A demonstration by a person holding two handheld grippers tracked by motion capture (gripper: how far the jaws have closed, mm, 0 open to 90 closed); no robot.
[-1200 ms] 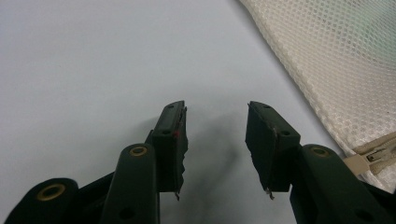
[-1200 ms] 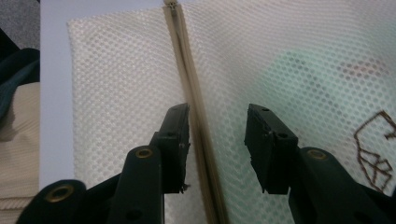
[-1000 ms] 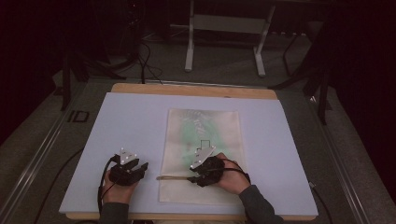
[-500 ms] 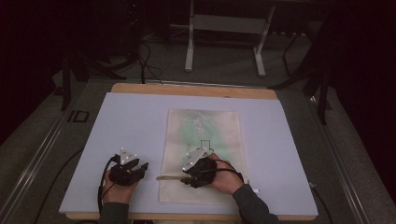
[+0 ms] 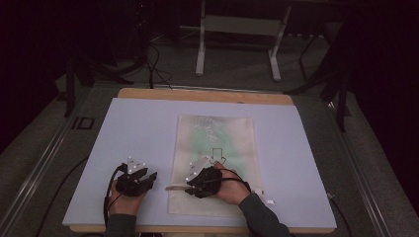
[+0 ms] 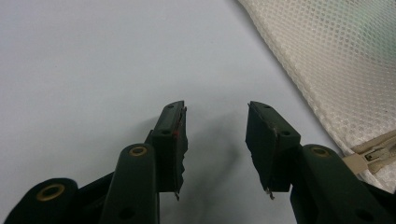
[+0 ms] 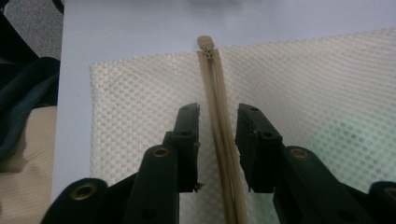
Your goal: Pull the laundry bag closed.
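Note:
A white mesh bag (image 5: 217, 143) lies flat on the pale blue table top (image 5: 138, 128), with a beige zipper (image 7: 217, 93) along its near edge. My right gripper (image 5: 191, 186) rests on that edge and points left along the zipper. Its jaws have just been closing and now stand narrowly on either side of the zipper strip, with a slim gap on each side (image 7: 218, 112). My left gripper (image 5: 148, 178) rests on the bare table to the left of the bag, open and holding nothing (image 6: 215, 112). The bag's corner (image 6: 336, 56) and zipper end (image 6: 373, 156) lie to its right.
A wooden table edge (image 5: 197, 94) runs along the back. Beyond it, a metal stand (image 5: 237, 24) and cables (image 5: 153, 64) sit on the dark floor. A dark sleeve (image 7: 28, 93) shows beside the table's near edge.
My right hand has slid a little to the left along the bag's near edge. The left hand and the bag have stayed where they were.

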